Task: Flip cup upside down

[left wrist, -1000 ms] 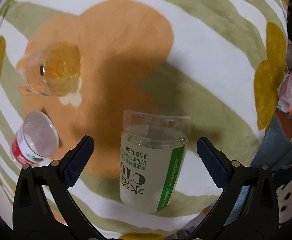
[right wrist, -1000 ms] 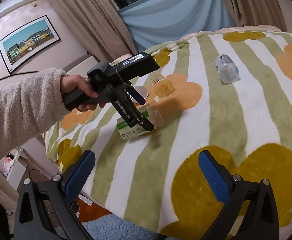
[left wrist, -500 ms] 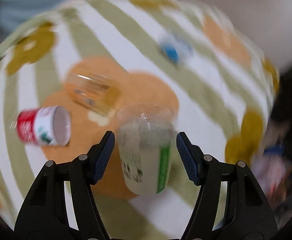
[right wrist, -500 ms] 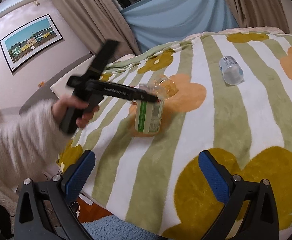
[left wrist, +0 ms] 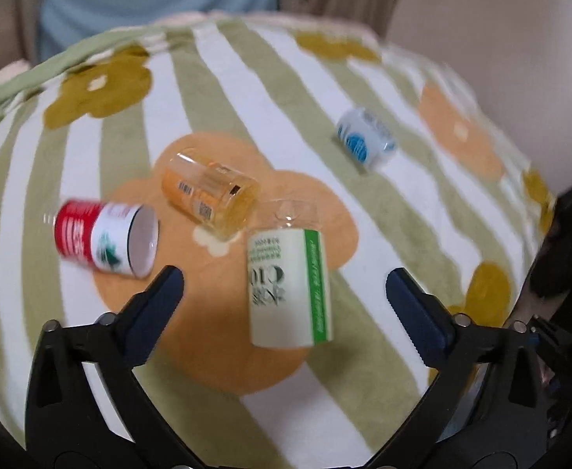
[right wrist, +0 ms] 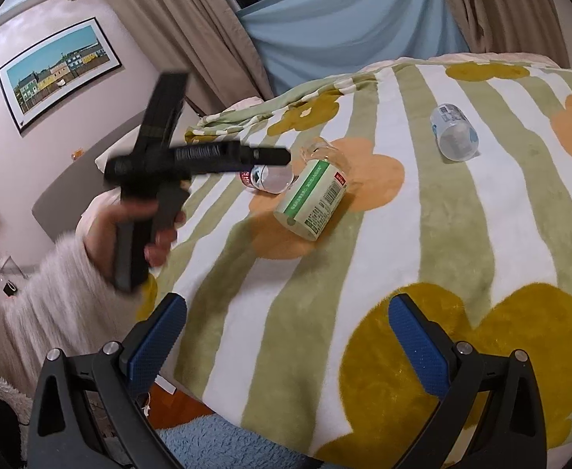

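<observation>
A clear cup with a white and green label (left wrist: 287, 285) rests tilted on the striped flower blanket (left wrist: 383, 211), touching neither gripper. In the right wrist view this cup (right wrist: 313, 199) leans with its clear mouth end up and to the left. My left gripper (left wrist: 284, 279) is open, its blue pads wide on either side of the cup without contact. A hand in a fluffy sleeve (right wrist: 129, 226) holds that gripper, blurred, left of the cup. My right gripper (right wrist: 287, 305) is open and empty over the blanket's near edge.
A red and white cup (left wrist: 106, 240), an orange clear cup (left wrist: 211, 195) and a blue and white cup (left wrist: 366, 140) lie on their sides on the blanket. Blue cloth and curtains (right wrist: 344, 27) stand behind the bed. Blue fluffy fabric (right wrist: 215, 445) lies below the bed edge.
The left gripper, shut on the green-labelled cup half a second ago, has opened and drawn back. The cup now sits tilted on the blanket. The right gripper has stayed put.
</observation>
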A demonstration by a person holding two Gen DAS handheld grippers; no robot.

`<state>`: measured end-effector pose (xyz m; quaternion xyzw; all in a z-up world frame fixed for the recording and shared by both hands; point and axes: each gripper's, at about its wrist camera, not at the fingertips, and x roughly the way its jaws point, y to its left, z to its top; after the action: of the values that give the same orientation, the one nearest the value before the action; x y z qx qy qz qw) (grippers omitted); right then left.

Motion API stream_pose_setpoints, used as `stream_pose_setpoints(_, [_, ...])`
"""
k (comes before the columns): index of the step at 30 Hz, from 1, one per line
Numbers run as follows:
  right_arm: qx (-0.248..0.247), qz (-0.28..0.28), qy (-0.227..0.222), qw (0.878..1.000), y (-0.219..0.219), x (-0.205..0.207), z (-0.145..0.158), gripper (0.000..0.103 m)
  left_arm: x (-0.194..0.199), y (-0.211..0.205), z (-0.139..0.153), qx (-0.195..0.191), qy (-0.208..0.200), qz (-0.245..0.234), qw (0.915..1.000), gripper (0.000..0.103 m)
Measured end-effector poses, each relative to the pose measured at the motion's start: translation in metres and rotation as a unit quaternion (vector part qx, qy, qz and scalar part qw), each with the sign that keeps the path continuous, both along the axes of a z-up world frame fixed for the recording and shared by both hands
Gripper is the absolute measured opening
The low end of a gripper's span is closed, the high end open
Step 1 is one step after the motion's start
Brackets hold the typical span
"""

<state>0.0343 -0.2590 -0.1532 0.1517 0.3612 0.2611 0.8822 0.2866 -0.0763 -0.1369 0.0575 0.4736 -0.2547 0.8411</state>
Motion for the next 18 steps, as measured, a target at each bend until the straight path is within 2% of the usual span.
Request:
stream_pose_setpoints(2, [0.005, -0.002, 0.001, 1.0, -0.001, 0.002, -0.003, 0.103, 0.016, -0.013, -0.001, 0.014, 0.024, -0.017, 0.9995, 0.103])
stream_pose_setpoints(5, [0.01, -0.004, 0.004, 1.0, -0.001, 0.003, -0.006, 0.103, 0.042, -0.032, -0.02, 0.046, 0.083, -0.023, 0.9952, 0.103])
stream_pose_setpoints(7, [0.013, -0.005, 0.004, 1.0, -0.001, 0.002, -0.007, 0.103, 0.055, -0.04, -0.037, 0.053, 0.117, -0.022, 0.9915, 0.102])
stream_pose_setpoints(9, [0.013, -0.007, 0.005, 1.0, -0.002, 0.001, -0.009, 0.103, 0.064, -0.043, -0.051, 0.046, 0.145, -0.018, 0.9882, 0.095])
stream_pose_setpoints(12, [0.014, -0.01, 0.008, 1.0, -0.007, 0.0, -0.012, 0.103, 0.073, -0.046, -0.067, 0.047, 0.174, -0.012, 0.9836, 0.08])
stream_pose_setpoints(14, [0.014, -0.014, 0.011, 1.0, -0.01, 0.0, -0.014, 0.103, 0.076, -0.046, -0.074, 0.05, 0.182, -0.012, 0.982, 0.062])
stream_pose_setpoints(15, [0.015, -0.015, 0.012, 1.0, -0.012, 0.0, -0.014, 0.103, 0.077, -0.046, -0.077, 0.054, 0.183, -0.01, 0.9815, 0.059])
stream_pose_setpoints(18, [0.02, -0.019, 0.015, 1.0, -0.015, 0.001, -0.016, 0.103, 0.077, -0.042, -0.077, 0.043, 0.18, -0.007, 0.9827, 0.059])
